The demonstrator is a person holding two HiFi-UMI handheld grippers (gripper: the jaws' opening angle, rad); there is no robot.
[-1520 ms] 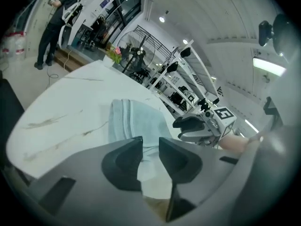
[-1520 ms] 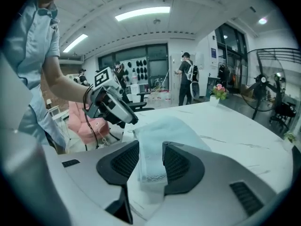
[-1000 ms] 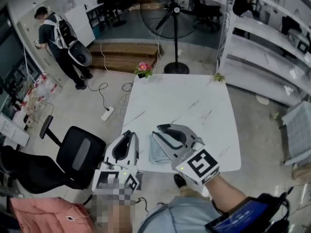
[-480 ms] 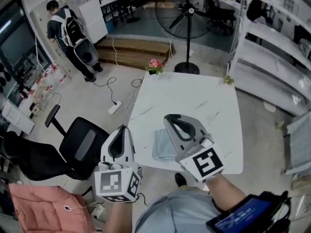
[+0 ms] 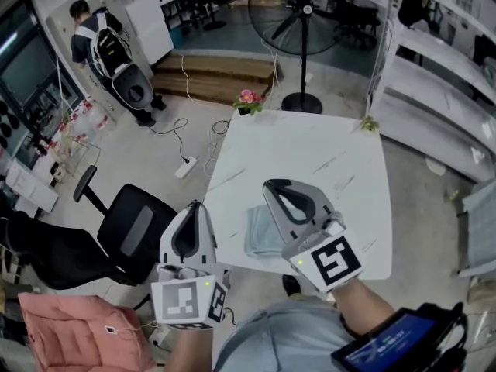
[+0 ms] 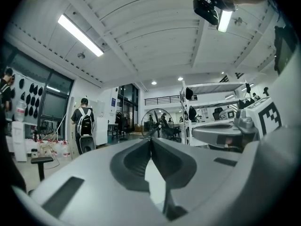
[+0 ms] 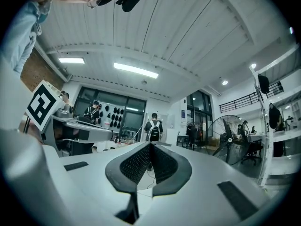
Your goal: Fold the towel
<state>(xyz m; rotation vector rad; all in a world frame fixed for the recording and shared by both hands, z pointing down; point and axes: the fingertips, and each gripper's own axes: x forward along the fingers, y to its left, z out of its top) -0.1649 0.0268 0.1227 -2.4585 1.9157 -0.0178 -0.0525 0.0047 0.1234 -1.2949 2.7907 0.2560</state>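
Note:
A grey-blue towel lies folded into a small rectangle near the front edge of the white marble table. My right gripper hovers over the towel's right side and hides part of it; its jaws are shut and empty. My left gripper hangs off the table's left front corner, also shut with nothing in it. In the left gripper view the left gripper points level across the room with its jaw tips meeting. The right gripper in its own view likewise points level, its tips together.
A pink flower pot and a small plant stand at the table's far corners. A black office chair is left of the table, a standing fan beyond it, shelves to the right. A person with a backpack stands far left.
Both grippers have risen a little from the towel and their jaws have come together. The towel has stayed folded on the table.

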